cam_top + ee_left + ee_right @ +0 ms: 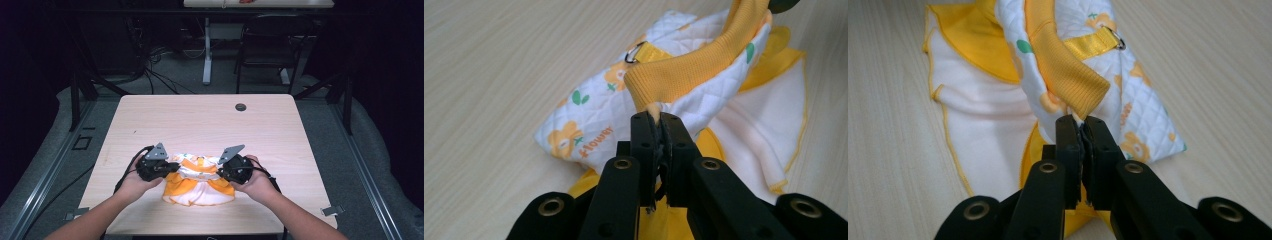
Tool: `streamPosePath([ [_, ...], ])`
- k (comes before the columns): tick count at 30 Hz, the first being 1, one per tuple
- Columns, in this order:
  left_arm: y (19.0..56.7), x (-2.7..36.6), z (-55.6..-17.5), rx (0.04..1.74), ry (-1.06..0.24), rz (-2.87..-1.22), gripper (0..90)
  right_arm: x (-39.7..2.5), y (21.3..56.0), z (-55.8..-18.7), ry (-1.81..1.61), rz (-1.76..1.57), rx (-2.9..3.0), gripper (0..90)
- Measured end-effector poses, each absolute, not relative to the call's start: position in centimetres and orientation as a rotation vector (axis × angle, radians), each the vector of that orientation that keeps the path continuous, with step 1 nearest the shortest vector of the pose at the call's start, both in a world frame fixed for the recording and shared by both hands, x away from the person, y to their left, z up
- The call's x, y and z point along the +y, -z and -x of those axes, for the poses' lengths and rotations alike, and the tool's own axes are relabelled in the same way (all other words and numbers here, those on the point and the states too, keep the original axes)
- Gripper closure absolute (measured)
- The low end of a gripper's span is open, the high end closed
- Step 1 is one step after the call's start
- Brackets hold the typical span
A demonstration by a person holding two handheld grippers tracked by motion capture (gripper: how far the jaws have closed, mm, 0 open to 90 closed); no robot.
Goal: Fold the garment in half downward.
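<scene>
- Garment (198, 184): a small yellow and white quilted piece with a flower print, lying near the front edge of the worktop (200, 120), about midway between its left and right edges.
- The left gripper (170, 167) has its fingers (643, 145) pressed together on the garment's left end, just below the yellow ribbed band (684, 70); in the left gripper view the cloth rises straight out of the pinch.
- The right gripper (223, 171) does the same on the right end, fingers (1068, 145) clamped on cloth under the band's other end (1068, 75).
- The step looks like a fold or a lift and smooth, with both ends held.
- To do it well, move both hands together at one height, so the band stays level and the cloth does not twist.
- Keep light tension between the hands; too much pull may slip the thin pinch out.
- Watch the white lining (754, 130) and yellow skirt (176, 189) on the worktop: they should trail flat, not bunch under.
- Mind the metal ring (634, 54) on the strap; keep it on top, clear of the fold line.
- Set the held edge down squarely before loosening either grip.
</scene>
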State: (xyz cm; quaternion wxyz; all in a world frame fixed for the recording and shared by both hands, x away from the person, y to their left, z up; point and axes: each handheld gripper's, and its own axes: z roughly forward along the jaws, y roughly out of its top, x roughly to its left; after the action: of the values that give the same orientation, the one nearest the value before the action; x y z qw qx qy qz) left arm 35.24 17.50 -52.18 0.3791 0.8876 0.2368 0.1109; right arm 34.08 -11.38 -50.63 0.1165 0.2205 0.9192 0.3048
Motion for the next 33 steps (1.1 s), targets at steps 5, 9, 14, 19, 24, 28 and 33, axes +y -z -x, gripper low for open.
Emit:
streamPosePath([
  [5, 53.3, 17.5, -34.3, 0.605, -0.280, -2.267, 85.5, -11.1, 52.1, -33.3, -0.877, -0.634, 2.707, 85.9],
  [9, 53.8, 17.9, -33.7, 0.609, -0.266, -2.258, 85.3, -11.1, 52.5, -32.9, -0.884, -0.634, 2.714, 85.8],
  [14, 54.3, 18.4, -32.8, 0.614, -0.229, -2.241, 82.5, -11.3, 53.1, -32.4, -0.923, -0.654, 2.718, 83.3],
  [19, 53.9, 18.7, -32.8, 0.641, -0.200, -2.222, 76.6, -11.4, 52.7, -32.1, -0.961, -0.679, 2.693, 76.5],
  [24, 52.4, 19.1, -33.2, 0.661, -0.183, -2.171, 69.8, -12.2, 52.0, -32.2, -1.015, -0.723, 2.671, 73.4],
  [28, 51.7, 19.2, -33.6, 0.681, -0.215, -2.161, 66.5, -12.5, 51.6, -32.4, -1.034, -0.741, 2.655, 72.8],
  [33, 51.9, 19.0, -35.4, 0.763, -0.224, -2.156, 61.7, -12.3, 51.1, -33.5, -1.051, -0.800, 2.615, 70.5],
])
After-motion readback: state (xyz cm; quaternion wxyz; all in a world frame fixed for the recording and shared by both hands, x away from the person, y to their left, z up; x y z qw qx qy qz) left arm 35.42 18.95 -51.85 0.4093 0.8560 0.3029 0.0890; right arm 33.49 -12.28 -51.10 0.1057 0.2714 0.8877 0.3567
